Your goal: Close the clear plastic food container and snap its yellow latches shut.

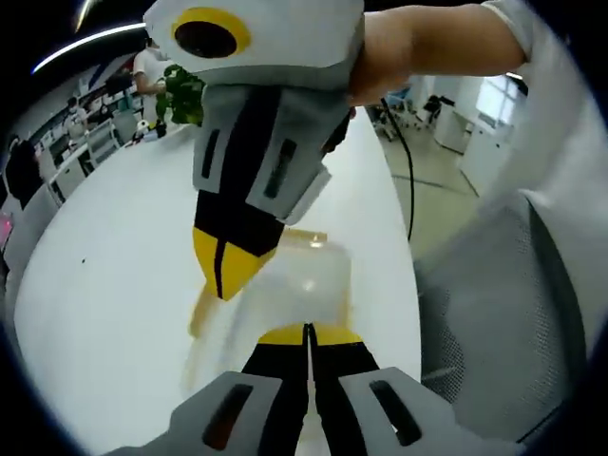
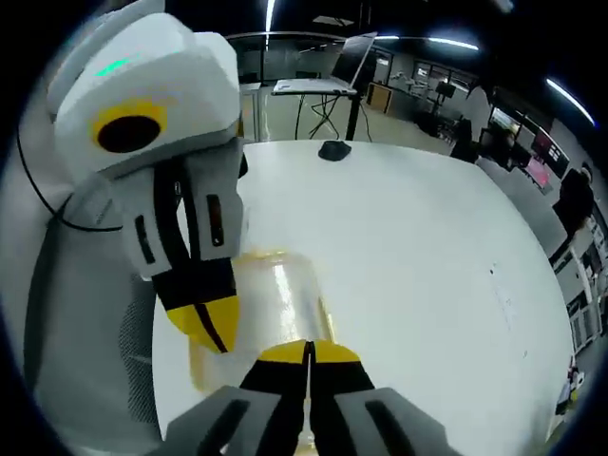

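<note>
The broad white round-edged table [image 1: 114,313] carries everything I am working on, and in my right gripper view it runs away toward a small dark object, perhaps a mouse [image 2: 334,150], near its far edge. A grey mesh chair back [image 1: 513,313] stands just off the table edge on one side.

On the table, directly ahead of both my tools, sits the clear plastic food container with amber-yellow trim [image 1: 285,285]. In my right gripper view the same container [image 2: 275,304] lies with its long axis running away from my jaws. Its lid appears to be down, though the plastic is blurred and I cannot tell whether any latch is snapped.

My left gripper [image 1: 307,334] has its yellow-tipped jaws pressed together with nothing between them, tips resting at the near rim of the container. My right gripper [image 2: 308,351] is likewise closed on nothing, its tips at the opposite rim. So the two face each other across the box: in my left gripper view the right one reaches down at the far left corner, and in my right gripper view the left one does the same.

I judge both tools equally near, each placed to press a latch on its own end.
</note>
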